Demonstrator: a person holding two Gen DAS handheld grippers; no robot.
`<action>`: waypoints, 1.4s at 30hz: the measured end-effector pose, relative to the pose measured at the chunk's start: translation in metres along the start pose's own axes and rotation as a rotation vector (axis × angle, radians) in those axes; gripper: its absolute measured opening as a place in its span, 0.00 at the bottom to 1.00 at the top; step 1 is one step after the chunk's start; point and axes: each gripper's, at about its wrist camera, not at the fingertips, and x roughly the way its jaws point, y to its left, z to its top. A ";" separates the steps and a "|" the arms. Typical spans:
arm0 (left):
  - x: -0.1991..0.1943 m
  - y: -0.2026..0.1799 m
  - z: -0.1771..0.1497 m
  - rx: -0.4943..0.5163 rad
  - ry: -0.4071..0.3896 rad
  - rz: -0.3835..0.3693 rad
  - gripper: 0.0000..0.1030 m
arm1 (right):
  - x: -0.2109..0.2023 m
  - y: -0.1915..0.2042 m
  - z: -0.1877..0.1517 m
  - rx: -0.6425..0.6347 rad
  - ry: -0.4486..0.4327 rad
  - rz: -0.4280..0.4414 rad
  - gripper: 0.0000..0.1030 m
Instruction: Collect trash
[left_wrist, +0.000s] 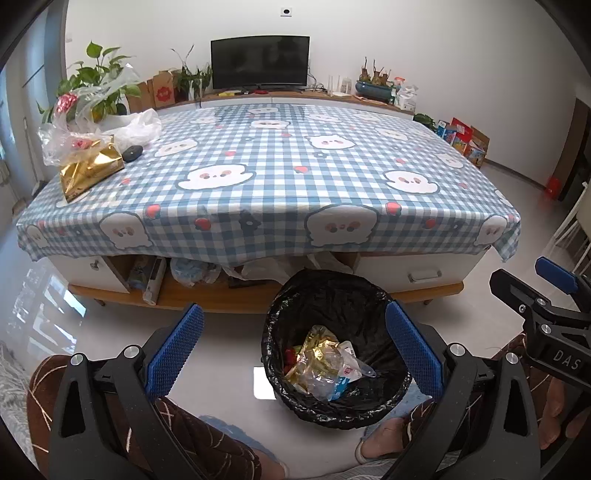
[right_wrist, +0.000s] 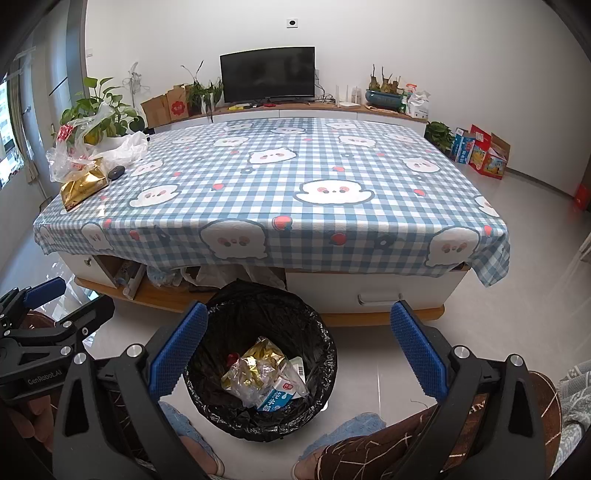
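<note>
Partly done, judged: gold wrapper, clear plastic and milk carton (right_wrist: 279, 398) already lie in the black-lined bin (right_wrist: 325, 354) on the floor. Gold bag (left_wrist: 88, 170) and plastic bags (left_wrist: 70, 129) remain on the table's (left_wrist: 280, 177) far-left corner. Left tool (left_wrist: 293, 354) and right tool (right_wrist: 299, 352) are held wide open, empty, above the bin.

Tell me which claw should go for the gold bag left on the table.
Left, probably. The gold bag lies at the table's near-left corner beside the clear plastic bags, on the left claw side. Both claws are open and empty over the trash bin; the right claw would reach across.
</note>
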 end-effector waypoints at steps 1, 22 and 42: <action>0.000 0.000 0.000 -0.001 0.000 0.000 0.94 | 0.000 0.000 0.000 0.002 0.000 0.000 0.92; 0.004 -0.001 0.000 -0.001 0.026 0.017 0.94 | 0.001 0.001 -0.001 0.004 0.006 -0.001 0.92; 0.004 -0.003 0.000 0.010 0.018 0.016 0.94 | 0.001 0.001 -0.001 0.003 0.008 -0.002 0.92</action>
